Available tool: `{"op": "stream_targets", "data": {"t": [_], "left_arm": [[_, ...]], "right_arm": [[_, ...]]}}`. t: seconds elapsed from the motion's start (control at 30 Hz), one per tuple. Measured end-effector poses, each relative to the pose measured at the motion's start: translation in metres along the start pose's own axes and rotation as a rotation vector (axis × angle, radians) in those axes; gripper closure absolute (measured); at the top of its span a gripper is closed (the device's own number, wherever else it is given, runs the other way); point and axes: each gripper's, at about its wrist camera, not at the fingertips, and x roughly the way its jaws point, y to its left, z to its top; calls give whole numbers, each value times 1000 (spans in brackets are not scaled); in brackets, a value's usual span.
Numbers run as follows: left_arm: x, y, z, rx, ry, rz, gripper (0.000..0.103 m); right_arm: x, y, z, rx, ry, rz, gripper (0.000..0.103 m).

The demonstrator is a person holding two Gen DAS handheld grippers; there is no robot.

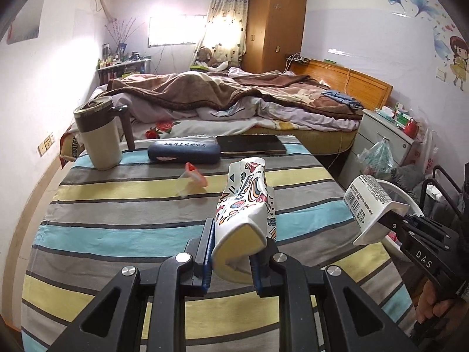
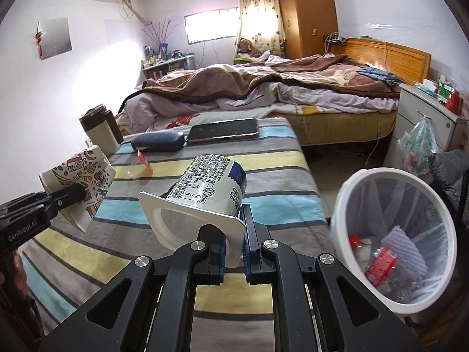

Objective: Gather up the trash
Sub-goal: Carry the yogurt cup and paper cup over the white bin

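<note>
Left wrist view: my left claw point(image 1: 234, 252) is clamped on a crushed patterned paper cup point(image 1: 246, 205), its long axis running straight away from me above the striped desk point(image 1: 117, 220). Off to the right, my right claw point(image 1: 390, 220) pinches a white yogurt cup point(image 1: 369, 202) at the desk's right edge, with the white rim of the trash bin point(image 1: 395, 189) just behind and below it. A scrap of clear wrapper with a red tab point(image 1: 193, 176) lies on the desk ahead, untouched.

Right wrist view: my right claw point(image 2: 234, 246) grips the yogurt cup point(image 2: 205, 196) by its flat rim, the cup's body pointing forward and up over the desk. The lined trash bin point(image 2: 395, 234) stands on the floor just to the right and lower, already holding bottles and wrappers. I judge the right claw nearer to it; the left claw point(image 2: 79, 193) with its paper cup point(image 2: 79, 176) must cross the desk.
</note>
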Motion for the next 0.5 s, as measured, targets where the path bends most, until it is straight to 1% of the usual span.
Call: {"op": "stream_targets", "data": {"t": [0.07,0.3,0.5], "left_arm": [[-4,-11,0,13,-10,-5,82],[-7,-50,2,51,-25,-56,82],[-4,-86,4,76,-29,-100,82]], "right_arm": [[-5,-6,0,4,-10,-8,92],[-23,-34,-3,41,-39,-41,92],[-32,-58,-5,70,-50,-76,92]]}}
